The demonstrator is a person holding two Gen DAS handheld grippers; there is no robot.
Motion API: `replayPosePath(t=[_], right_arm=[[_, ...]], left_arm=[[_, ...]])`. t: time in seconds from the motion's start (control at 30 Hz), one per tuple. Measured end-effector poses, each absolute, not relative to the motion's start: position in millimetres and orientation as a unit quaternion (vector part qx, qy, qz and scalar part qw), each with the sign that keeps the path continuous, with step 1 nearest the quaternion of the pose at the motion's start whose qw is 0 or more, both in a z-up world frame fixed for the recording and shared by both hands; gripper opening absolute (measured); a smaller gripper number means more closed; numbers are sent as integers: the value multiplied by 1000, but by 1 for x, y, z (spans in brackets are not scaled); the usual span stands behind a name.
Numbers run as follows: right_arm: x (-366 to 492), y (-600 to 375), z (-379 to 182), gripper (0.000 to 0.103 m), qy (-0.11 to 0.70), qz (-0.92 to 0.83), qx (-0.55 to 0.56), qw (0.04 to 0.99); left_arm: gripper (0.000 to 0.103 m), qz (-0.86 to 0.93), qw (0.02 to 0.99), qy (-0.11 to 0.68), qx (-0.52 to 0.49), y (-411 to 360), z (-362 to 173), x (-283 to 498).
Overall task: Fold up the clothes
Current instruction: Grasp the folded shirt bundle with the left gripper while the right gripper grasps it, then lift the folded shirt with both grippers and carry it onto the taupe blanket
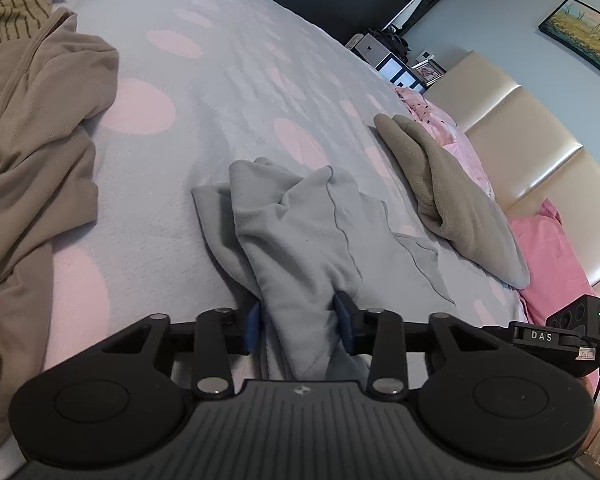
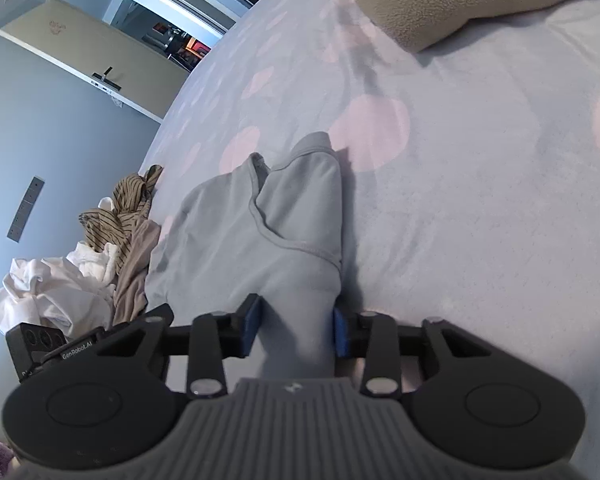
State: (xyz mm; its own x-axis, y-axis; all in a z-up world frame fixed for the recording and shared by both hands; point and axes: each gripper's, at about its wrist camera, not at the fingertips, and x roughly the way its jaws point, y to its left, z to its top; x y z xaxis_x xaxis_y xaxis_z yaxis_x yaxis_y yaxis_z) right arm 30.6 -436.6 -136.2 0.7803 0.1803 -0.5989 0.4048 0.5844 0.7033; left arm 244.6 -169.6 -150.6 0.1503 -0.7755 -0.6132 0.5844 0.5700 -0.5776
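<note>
The left tool (image 1: 300, 326), matte black with blue pads, was clenched on a bunched fold of the pale grey garment (image 1: 300, 236). The soft, fleecy cloth rose from between the pads toward 12 o'clock and lay crumpled on the bed (image 1: 204, 92). The right tool (image 2: 296, 328), of the same build, was likewise grasping a thick fold of the grey garment (image 2: 260, 236), whose stitched hem curved across it.

At 3 o'clock of the left tool, the other device's housing read "DAS" (image 1: 541, 335); at 9 o'clock of the right tool, a label read "GenRobot.AI" (image 2: 77, 351).

The bed's cover was nubbly, pale lilac with large pink dots. Toward 1 o'clock of the left tool lay a folded taupe fleece (image 1: 452, 192); at 9 to 10 o'clock a loose tan garment (image 1: 32, 152), a striped brown one (image 1: 8, 12) beyond. A padded cream headboard (image 1: 540, 140) stood farthest.
</note>
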Motion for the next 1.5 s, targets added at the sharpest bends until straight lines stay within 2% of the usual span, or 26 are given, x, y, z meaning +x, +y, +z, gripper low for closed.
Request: replayPosePath(t=[0.1, 0.23, 0.57, 0.77, 1.2, 1.33, 1.5], right_arm=[[28, -441, -136, 22, 313, -60, 464, 827], [23, -439, -127, 18, 302, -52, 460, 833], [-1, -429, -65, 17, 251, -32, 443, 860], [-47, -443, -17, 17, 231, -33, 432, 871], [-135, -568, 99, 17, 201, -90, 400, 890], [-126, -622, 113, 17, 197, -105, 384, 896], [-93, -689, 104, 17, 201, -116, 375, 898]], left_arm=[[24, -459, 753, 461, -98, -169, -146, 244], [19, -466, 762, 441, -87, -168, -132, 235], [18, -493, 785, 366, -81, -159, -61, 196], [18, -529, 774, 340, -73, -184, -14, 156], [18, -599, 732, 312, -94, -351, 50, 127], [18, -607, 733, 298, -76, -412, 53, 144], [18, -609, 736, 291, -49, -479, 41, 172]])
